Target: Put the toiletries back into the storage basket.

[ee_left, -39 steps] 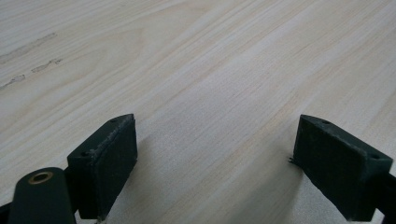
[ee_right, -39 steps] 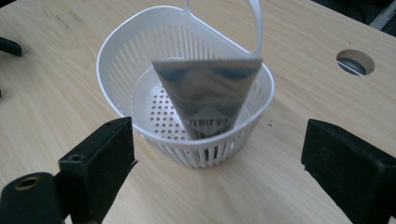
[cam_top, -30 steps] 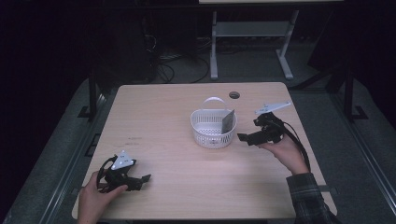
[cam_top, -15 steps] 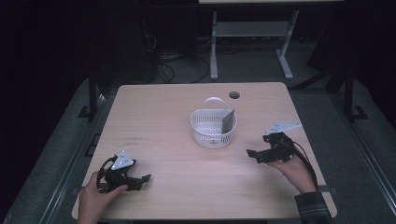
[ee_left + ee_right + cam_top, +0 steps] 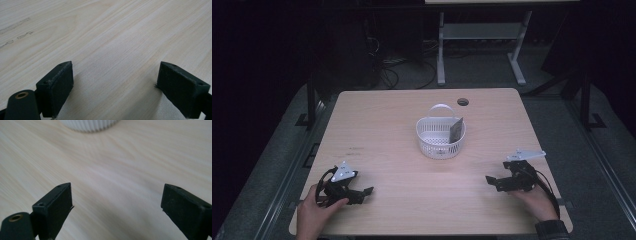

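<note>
A white slatted basket (image 5: pixel 440 136) with a handle stands in the middle of the wooden table (image 5: pixel 387 120). A dark flat card (image 5: pixel 456 130) leans upright inside it against its right wall. My left gripper (image 5: pixel 362 194) rests low on the table near the front left corner, open, with bare wood between its jaws (image 5: pixel 116 82). My right gripper (image 5: pixel 492 182) sits near the front right, open and empty, pointing left. The basket's ribbed base (image 5: pixel 90 125) lies ahead of it at the top of the right gripper view.
A round cable hole (image 5: pixel 463 102) sits in the table's far edge right of centre. Beyond the table stand a white metal frame (image 5: pixel 477 35) and cables on a dark floor. Grey mats flank the table on both sides.
My right gripper has drawn back from beside the basket toward the front right of the table, dropping lower. The left gripper has stayed put.
</note>
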`<state>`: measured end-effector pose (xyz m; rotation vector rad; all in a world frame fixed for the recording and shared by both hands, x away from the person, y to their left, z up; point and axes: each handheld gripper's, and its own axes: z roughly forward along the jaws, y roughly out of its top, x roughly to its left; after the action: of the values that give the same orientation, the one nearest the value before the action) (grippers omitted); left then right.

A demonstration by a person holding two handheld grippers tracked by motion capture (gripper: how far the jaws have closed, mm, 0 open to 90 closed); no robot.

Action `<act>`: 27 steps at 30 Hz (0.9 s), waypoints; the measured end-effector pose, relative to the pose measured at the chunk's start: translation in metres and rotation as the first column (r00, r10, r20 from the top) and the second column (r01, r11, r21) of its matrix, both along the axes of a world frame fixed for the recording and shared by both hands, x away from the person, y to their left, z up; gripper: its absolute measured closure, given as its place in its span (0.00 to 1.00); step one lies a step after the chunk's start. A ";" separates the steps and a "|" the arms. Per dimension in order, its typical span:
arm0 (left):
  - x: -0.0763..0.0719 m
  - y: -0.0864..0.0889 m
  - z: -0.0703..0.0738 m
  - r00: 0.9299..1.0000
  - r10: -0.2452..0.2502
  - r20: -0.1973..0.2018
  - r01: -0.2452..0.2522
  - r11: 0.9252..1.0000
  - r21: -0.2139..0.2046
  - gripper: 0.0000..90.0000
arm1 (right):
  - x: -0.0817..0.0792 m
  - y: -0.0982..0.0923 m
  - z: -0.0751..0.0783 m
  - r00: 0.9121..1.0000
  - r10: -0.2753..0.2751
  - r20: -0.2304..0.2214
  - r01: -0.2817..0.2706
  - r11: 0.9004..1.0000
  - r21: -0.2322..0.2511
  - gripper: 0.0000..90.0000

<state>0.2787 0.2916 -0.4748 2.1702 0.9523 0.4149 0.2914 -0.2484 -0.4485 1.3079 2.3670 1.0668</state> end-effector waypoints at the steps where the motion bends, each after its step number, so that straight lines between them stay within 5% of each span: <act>1: 0.000 0.000 0.000 1.000 0.000 0.000 0.000 1.000 0.000 0.14 | -0.002 -0.002 -0.004 1.000 -0.008 -0.002 0.008 1.000 -0.010 0.11; 9: 0.000 0.000 0.000 1.000 0.000 0.000 0.000 1.000 0.000 0.14 | -0.020 -0.021 -0.023 0.997 -0.073 -0.018 0.072 0.996 -0.051 0.11; 14: 0.000 0.000 0.000 1.000 0.000 0.000 0.000 1.000 0.001 0.14 | -0.029 -0.033 -0.029 0.994 -0.106 0.031 0.108 0.992 -0.071 0.10; 18: 0.000 0.000 0.000 1.000 0.000 0.000 0.000 1.000 0.000 0.14 | -0.032 -0.039 -0.033 0.991 -0.108 0.078 0.114 0.990 -0.080 0.09; 27: 0.000 0.000 0.000 1.000 0.000 0.000 0.000 1.000 0.001 0.14 | -0.030 -0.041 -0.034 0.993 -0.093 0.077 0.099 0.992 -0.080 0.08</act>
<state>0.2787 0.2917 -0.4747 2.1708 0.9527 0.4149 0.2615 -0.2891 -0.4822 1.3158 2.2454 0.9603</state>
